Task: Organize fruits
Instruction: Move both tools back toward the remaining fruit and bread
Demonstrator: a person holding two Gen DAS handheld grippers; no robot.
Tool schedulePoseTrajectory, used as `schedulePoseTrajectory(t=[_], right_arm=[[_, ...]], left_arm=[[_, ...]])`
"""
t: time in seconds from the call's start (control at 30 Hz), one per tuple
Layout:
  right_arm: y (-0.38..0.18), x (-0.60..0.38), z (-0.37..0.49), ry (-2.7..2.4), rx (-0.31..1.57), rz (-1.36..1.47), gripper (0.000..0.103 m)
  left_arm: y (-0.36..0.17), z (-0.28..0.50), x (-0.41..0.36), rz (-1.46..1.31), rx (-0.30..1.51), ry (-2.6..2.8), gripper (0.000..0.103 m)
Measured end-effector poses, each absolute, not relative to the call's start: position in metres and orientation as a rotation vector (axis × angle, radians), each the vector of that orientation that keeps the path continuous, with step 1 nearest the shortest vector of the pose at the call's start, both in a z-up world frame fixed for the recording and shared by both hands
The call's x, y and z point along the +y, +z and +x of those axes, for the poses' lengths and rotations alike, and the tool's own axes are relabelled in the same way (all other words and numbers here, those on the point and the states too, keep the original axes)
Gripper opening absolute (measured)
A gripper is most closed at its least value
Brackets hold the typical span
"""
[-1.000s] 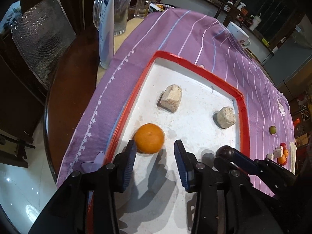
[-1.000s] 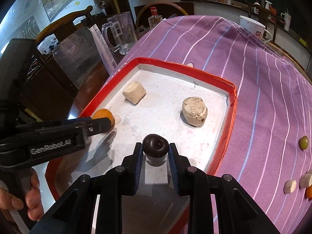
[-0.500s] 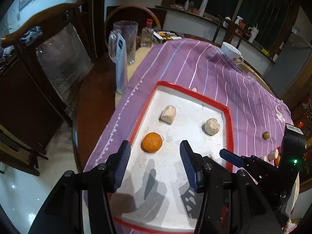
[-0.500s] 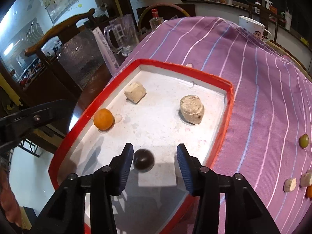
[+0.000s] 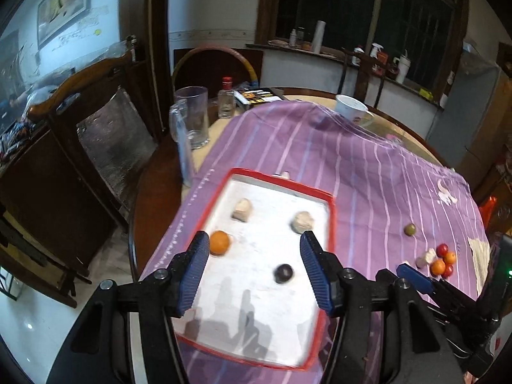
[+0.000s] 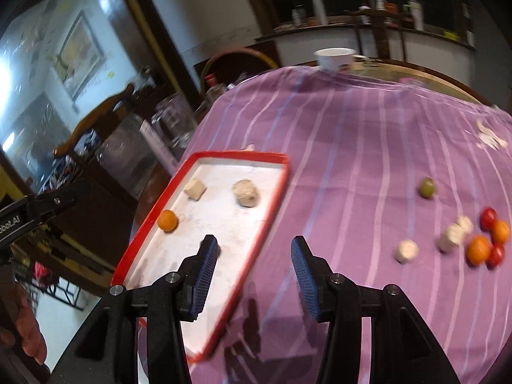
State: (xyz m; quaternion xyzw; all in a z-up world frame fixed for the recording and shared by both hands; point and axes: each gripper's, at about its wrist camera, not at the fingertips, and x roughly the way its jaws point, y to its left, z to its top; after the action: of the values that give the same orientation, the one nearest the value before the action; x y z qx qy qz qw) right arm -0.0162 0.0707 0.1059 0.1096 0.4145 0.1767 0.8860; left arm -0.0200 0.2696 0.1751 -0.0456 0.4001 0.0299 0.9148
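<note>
Right wrist view gives us the counter (image 6: 368,147) under its purple cloth, then the red-rimmed tray (image 6: 281,192) toward its left edge, then the loose fruit. Both hand-held grippers are released and carry nothing: the right hand-held gripper (image 6: 254,264) hangs over the cloth just off the tray's right rim, and the left hand-held gripper (image 5: 254,270) hangs over the tray's near end. On the tray lie an orange (image 6: 168,220), two pale lumps (image 6: 245,193) and a dark fruit (image 5: 284,273). We judge the coming pick turns on the fruit cluster (image 6: 480,240) near the counter's right edge, ahead and right of the right hand-held gripper, which is nearer. A green fruit (image 6: 427,187) lies alone beyond it.
</note>
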Motion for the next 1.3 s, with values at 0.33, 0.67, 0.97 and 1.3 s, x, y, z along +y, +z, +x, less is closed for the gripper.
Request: schedulePoseTrajectory(t=[0.33, 0.67, 0.97, 1.3], right_arm=[[0.115, 0.006, -0.042, 0.29, 0.84, 0.228, 0.053], [0.098, -0.048, -0.047, 0.216, 0.889, 0.254, 0.054], [0.064, -0.11, -0.052, 0.102, 0.96, 0.281, 0.054], [0.035, -0.177, -0.045, 0.022, 1.006, 0.328, 0.054]], left_arm=[[0.18, -0.027, 0.188, 0.015, 0.81, 0.009, 0.063], [0.159, -0.023, 0.144, 0.026, 0.853, -0.035, 0.068], [0.098, -0.002, 0.115, -0.055, 1.015, -0.076, 0.068], [0.037, 0.018, 0.052, -0.025, 1.139, -0.209, 0.068]])
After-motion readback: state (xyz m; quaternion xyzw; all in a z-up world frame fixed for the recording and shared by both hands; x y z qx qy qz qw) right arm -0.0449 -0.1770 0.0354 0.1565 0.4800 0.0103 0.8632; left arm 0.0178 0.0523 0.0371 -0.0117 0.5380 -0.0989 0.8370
